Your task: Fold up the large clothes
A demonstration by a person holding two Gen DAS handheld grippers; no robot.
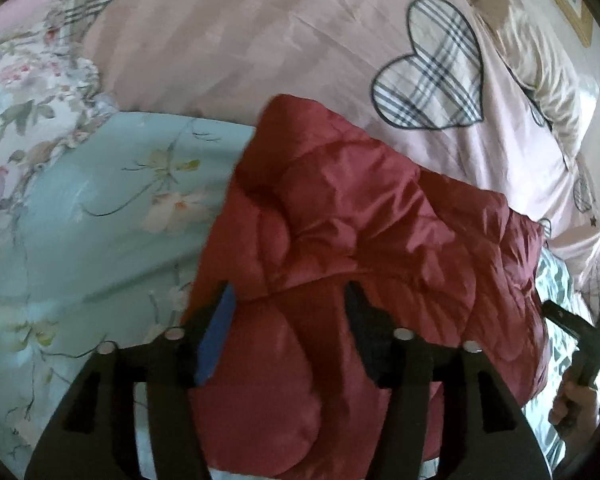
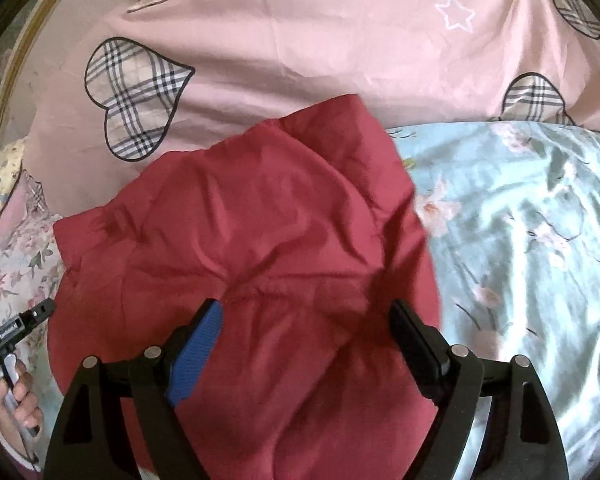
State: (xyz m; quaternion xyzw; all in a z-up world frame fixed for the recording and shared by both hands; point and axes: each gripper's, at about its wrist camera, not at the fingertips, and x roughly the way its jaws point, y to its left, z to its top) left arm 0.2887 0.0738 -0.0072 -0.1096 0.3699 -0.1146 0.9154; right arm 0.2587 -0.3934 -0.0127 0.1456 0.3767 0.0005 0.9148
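Where it's bunched, red jacket point(image 2: 244, 240) looks puffy—quilted, w/ creases.

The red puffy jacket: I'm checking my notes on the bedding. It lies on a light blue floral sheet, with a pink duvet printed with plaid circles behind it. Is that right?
Not quite. The prints on the pink duvet are plaid hearts, not circles, as the right wrist view shows. The rest holds: the red puffy jacket lies on the light blue floral sheet, with the duvet behind it.

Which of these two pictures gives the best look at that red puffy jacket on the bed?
The right wrist view: the red jacket lies nearly whole, its edges clear against the bedding. The left wrist view shows its quilting closer, but blurred, with the near part hidden behind the fingers.
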